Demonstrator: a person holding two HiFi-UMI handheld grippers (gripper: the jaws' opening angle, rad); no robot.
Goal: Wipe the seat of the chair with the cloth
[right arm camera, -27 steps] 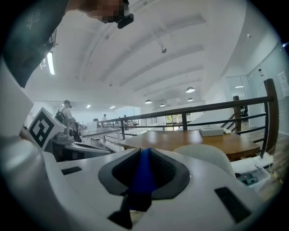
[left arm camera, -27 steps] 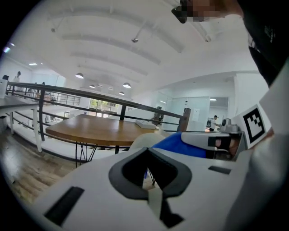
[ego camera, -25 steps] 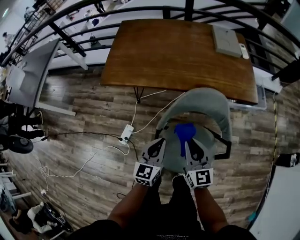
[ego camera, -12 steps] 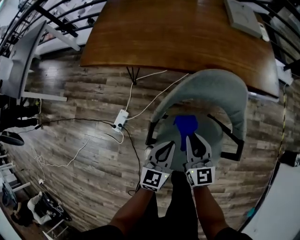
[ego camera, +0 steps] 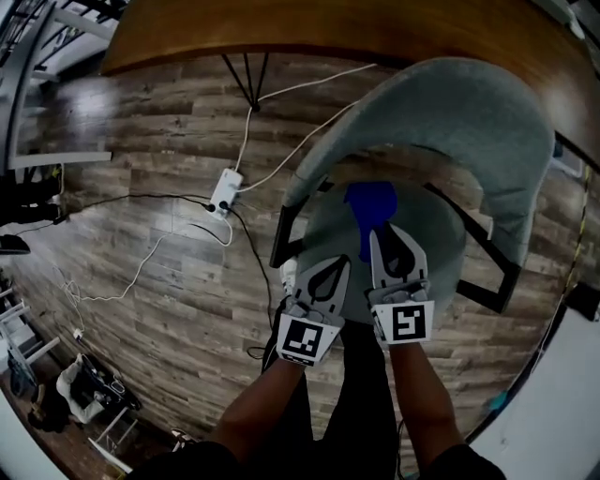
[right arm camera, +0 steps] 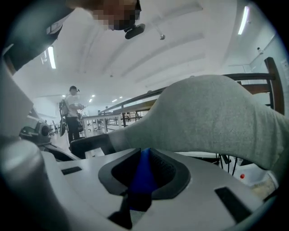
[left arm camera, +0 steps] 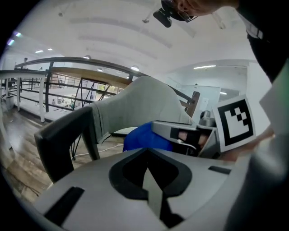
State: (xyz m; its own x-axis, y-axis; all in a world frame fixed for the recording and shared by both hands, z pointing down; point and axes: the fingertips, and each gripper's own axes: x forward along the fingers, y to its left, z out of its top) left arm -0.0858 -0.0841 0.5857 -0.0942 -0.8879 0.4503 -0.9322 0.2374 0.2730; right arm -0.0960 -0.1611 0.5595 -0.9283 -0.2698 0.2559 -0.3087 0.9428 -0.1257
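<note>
A grey upholstered chair, its seat [ego camera: 427, 239] round and its backrest [ego camera: 469, 112] curved, stands below me. The blue cloth [ego camera: 370, 204] lies on the middle of the seat, and one end is pinched in my right gripper [ego camera: 375, 234], which is shut on it. The right gripper view shows the blue cloth [right arm camera: 142, 173] between the closed jaws, with the backrest [right arm camera: 216, 117] just ahead. My left gripper [ego camera: 339, 265] hovers beside it at the seat's front left, shut and holding nothing. In the left gripper view the cloth [left arm camera: 142, 139] sits beyond its tips [left arm camera: 148, 178].
Black armrests [ego camera: 281, 239] flank the seat on both sides. A white power strip [ego camera: 223, 192] with trailing cables lies on the wood floor to the left. A brown wooden table [ego camera: 281, 28] spans the top edge. A person [right arm camera: 72, 113] stands far off.
The head view has drawn closer, so the chair fills more of it. Both grippers stay side by side over the seat, the right one still on the cloth.
</note>
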